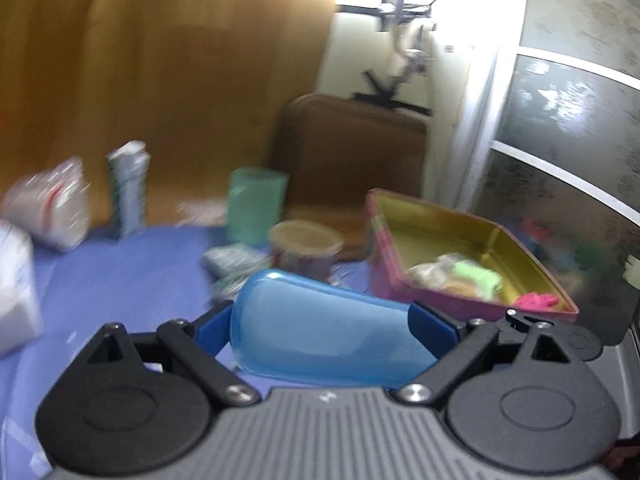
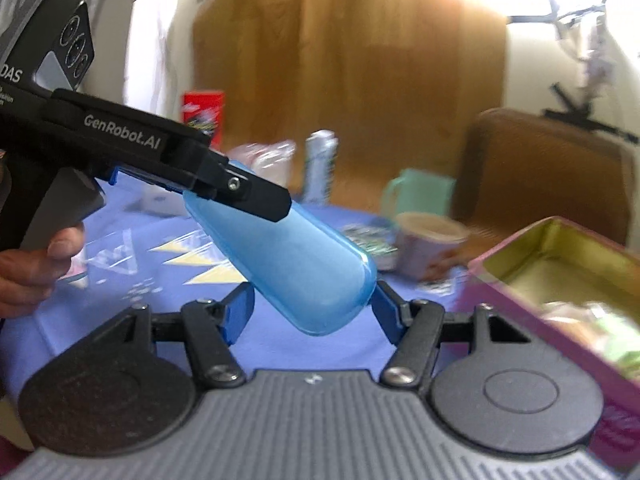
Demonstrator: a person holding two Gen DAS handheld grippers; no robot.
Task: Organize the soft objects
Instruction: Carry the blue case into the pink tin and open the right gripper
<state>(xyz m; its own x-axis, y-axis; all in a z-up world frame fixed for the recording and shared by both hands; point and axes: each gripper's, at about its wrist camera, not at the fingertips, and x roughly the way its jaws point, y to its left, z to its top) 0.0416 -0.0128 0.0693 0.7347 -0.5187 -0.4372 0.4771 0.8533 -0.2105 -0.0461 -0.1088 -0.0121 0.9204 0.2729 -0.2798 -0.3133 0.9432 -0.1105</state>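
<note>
A soft, translucent blue pad is held up off the table, with my left gripper shut on its sides. The right wrist view shows my left gripper reaching in from the left, carrying the blue pad. The pad's rounded end hangs between the fingers of my right gripper, which stands open; the right finger is close against the pad, the left one is apart. A pink tin box with a gold inside holds a green soft item and a pink one.
A blue tablecloth covers the table. On it stand a paper cup, a mint green container, a slim pack and white bags. A red box and a brown chair sit behind. A hand holds the left gripper.
</note>
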